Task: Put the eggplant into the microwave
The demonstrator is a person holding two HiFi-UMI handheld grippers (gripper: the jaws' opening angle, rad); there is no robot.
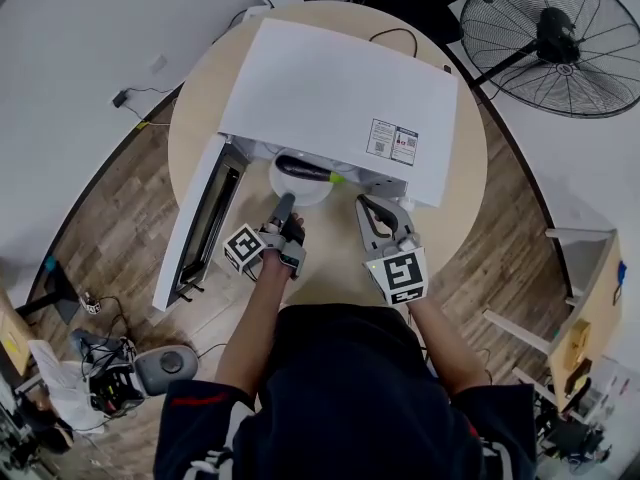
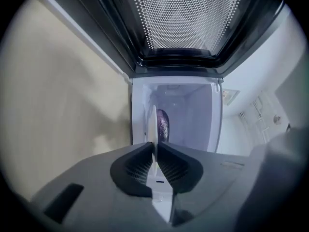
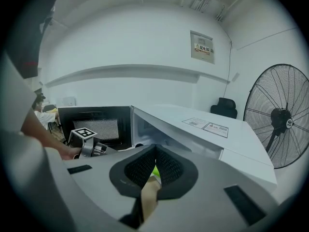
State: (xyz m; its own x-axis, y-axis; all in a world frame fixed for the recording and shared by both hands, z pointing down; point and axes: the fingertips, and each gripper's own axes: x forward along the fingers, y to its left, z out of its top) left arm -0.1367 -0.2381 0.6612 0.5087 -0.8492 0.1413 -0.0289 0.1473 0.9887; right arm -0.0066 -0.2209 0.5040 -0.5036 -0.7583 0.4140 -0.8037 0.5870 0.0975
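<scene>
The microwave (image 1: 340, 98) is my landmark. Its door (image 1: 195, 223) stands open at its left side. In front of its mouth, my left gripper (image 1: 284, 206) is clenched on the near rim of a white plate (image 1: 290, 190). The eggplant (image 1: 303, 170) lies on this plate, just at the mouth. The far part seems already inside, while the near part shows in front of the microwave's top. To the right, before the microwave's front, my right gripper (image 1: 366, 208) has its jaws pressed together on nothing. I judge the job mostly done. What is left is to push the plate fully in, release it, and perhaps close the door.
</scene>
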